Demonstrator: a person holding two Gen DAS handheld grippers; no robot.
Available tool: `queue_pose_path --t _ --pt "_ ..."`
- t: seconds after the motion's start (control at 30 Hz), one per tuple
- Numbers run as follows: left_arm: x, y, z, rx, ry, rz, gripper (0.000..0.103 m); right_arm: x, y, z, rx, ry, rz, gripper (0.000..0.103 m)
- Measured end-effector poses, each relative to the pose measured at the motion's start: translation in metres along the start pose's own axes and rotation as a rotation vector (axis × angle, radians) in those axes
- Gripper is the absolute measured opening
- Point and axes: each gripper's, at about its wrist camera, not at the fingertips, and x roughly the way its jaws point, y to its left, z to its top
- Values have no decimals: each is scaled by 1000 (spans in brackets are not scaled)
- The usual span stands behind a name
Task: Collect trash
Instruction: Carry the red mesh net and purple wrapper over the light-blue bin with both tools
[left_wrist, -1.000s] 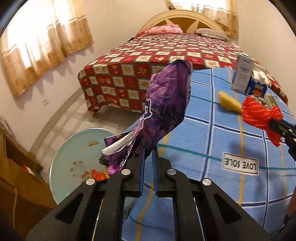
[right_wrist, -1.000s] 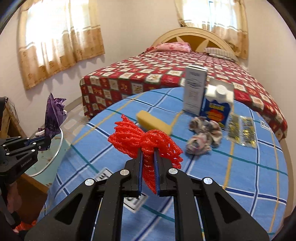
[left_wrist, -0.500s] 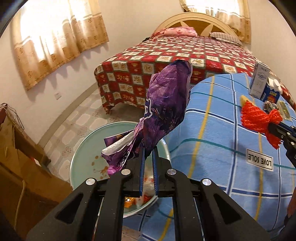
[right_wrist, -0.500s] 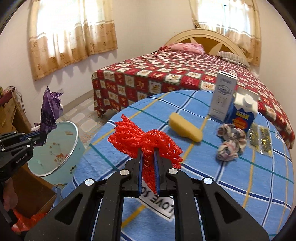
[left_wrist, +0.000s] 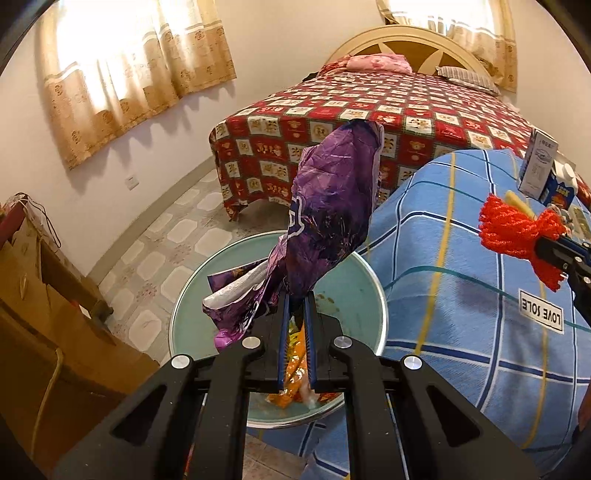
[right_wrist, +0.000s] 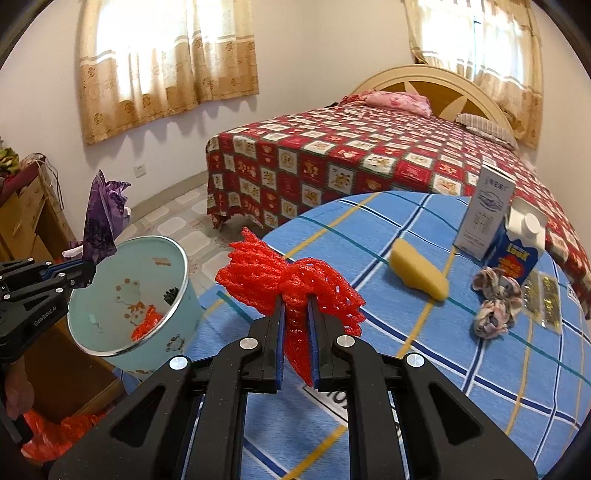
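Note:
My left gripper (left_wrist: 296, 301) is shut on a crumpled purple wrapper (left_wrist: 325, 218), which stands up above the open mouth of a pale green trash bin (left_wrist: 207, 295) beside the table. Orange scraps lie at the bin's bottom. In the right wrist view the same wrapper (right_wrist: 101, 218) hangs over the bin's (right_wrist: 184, 291) far rim, held by the left gripper (right_wrist: 86, 271). My right gripper (right_wrist: 296, 306) is shut on a red foam net (right_wrist: 266, 280) above the blue checked table (right_wrist: 424, 354), right of the bin. The left wrist view catches that net (left_wrist: 517, 232) at its right edge.
On the table lie a yellow sponge (right_wrist: 419, 273), a white carton (right_wrist: 487, 218), a blue milk carton (right_wrist: 521, 251), crumpled tissue (right_wrist: 493, 306) and gold sachets (right_wrist: 541, 295). A bed with a red checked cover (right_wrist: 351, 162) stands behind. Wooden furniture (left_wrist: 40, 321) flanks the bin on the left.
Both grippers have shifted left with their loads. The bin has come under the purple wrapper, and the red net is now nearer the table's left edge and the bin.

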Motion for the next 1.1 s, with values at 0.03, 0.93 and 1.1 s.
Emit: queue_pose_path --t 0.03,0.93,1.1 --pt "1 2 -1 -2 1 2 8 1 3 1 -6 0 3 11" --pt "11 47 -13 -61 16 56 8 14 65 18 -114 1 47 11" --pt "14 56 -15 -74 22 66 8 19 74 21 -129 5 55 11"
